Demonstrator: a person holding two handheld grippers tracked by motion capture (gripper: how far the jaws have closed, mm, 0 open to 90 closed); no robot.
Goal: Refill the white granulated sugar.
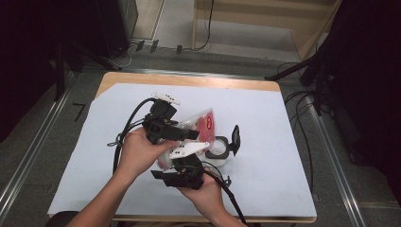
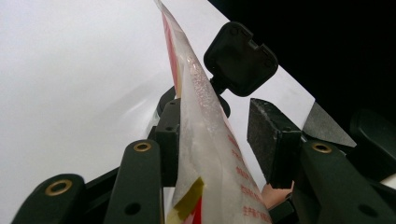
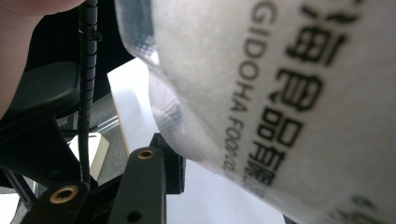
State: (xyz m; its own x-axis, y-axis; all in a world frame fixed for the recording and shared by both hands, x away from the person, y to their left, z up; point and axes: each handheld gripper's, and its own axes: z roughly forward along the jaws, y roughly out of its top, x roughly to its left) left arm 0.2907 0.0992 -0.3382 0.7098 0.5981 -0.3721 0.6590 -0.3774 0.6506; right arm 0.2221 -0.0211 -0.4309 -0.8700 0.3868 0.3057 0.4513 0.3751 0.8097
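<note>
We see our left gripper (image 1: 191,135) and right gripper (image 1: 163,174) as black housings, each topped by a pale three-cornered plate and trailing a black cable. Behind the jaws, brass-ringed rivets stud the black linkage arms; the pads are square, rough and black. Our forearms are bare.

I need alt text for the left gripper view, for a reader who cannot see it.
A clear plastic bag with red print stands edge-on between the left gripper's two black jaws, against one pad and apart from the other. Behind it, an open container with a black flip lid rests on the white table cover.
</note>
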